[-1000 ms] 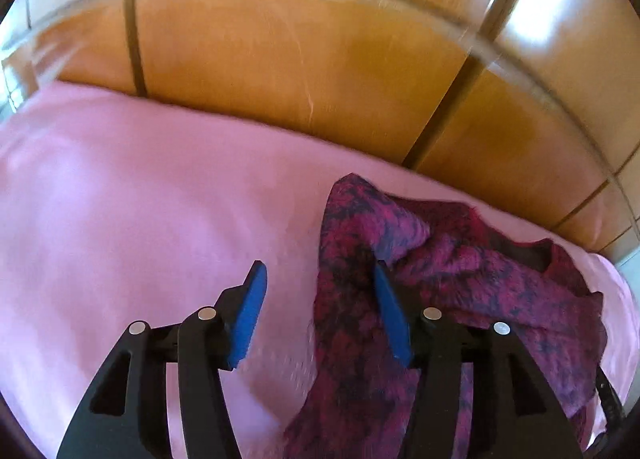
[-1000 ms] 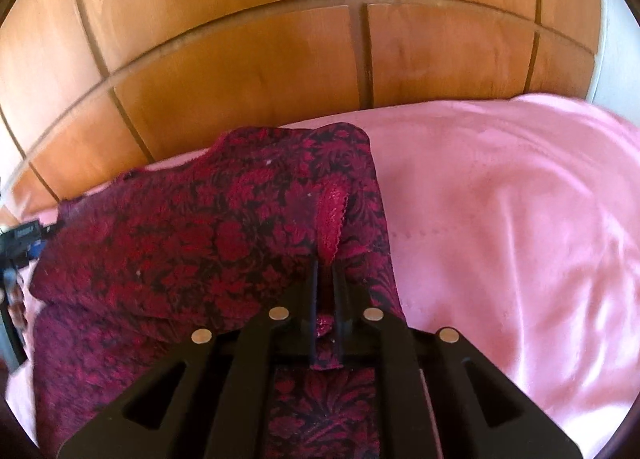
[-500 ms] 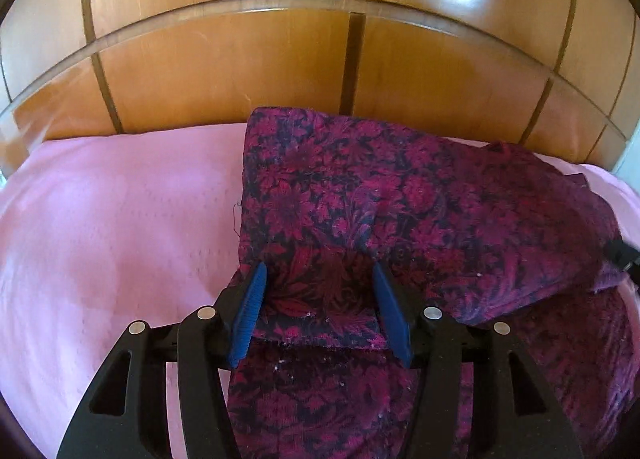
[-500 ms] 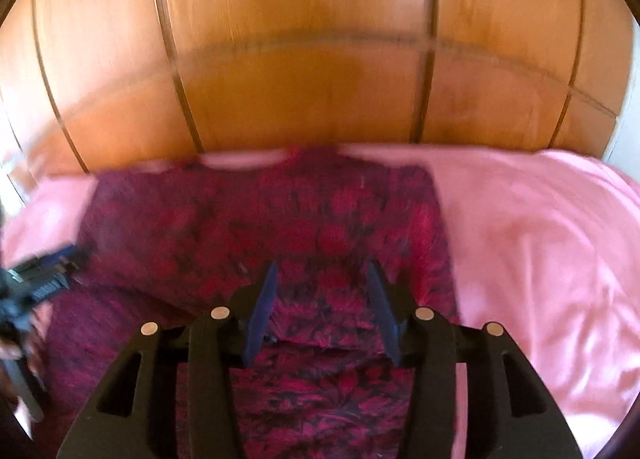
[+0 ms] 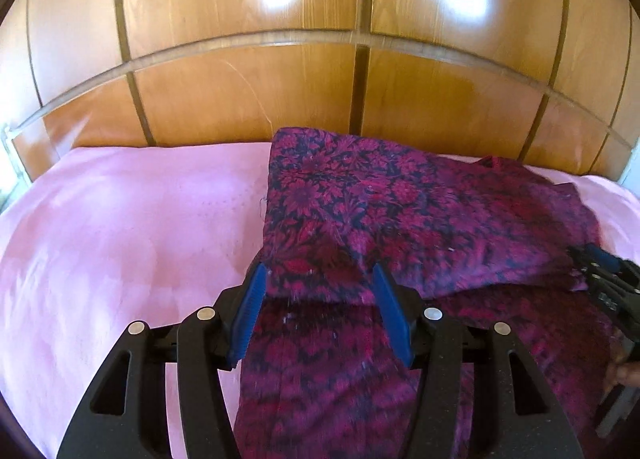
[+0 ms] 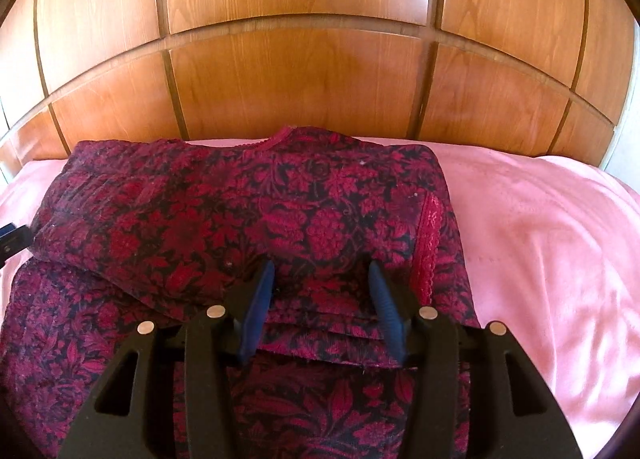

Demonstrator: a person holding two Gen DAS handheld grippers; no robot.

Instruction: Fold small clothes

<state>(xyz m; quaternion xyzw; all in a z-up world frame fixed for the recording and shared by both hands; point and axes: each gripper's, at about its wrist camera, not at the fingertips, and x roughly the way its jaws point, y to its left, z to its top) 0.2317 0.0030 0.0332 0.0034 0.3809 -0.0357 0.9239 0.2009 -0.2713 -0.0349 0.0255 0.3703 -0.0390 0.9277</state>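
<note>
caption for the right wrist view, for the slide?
Right gripper, jaws just opened, hovering over a folded red floral garment on a pink bedsheet.

pink bedsheet (image 5: 120, 227) smooth with faint creases, glossy wooden panelled headboard (image 5: 248, 99) behind it, light glare on panels

Right tongs (image 6: 320, 287), just opened and empty, hover over the folded floral garment (image 6: 240, 219) on pink bedding (image 6: 540, 239).
</note>
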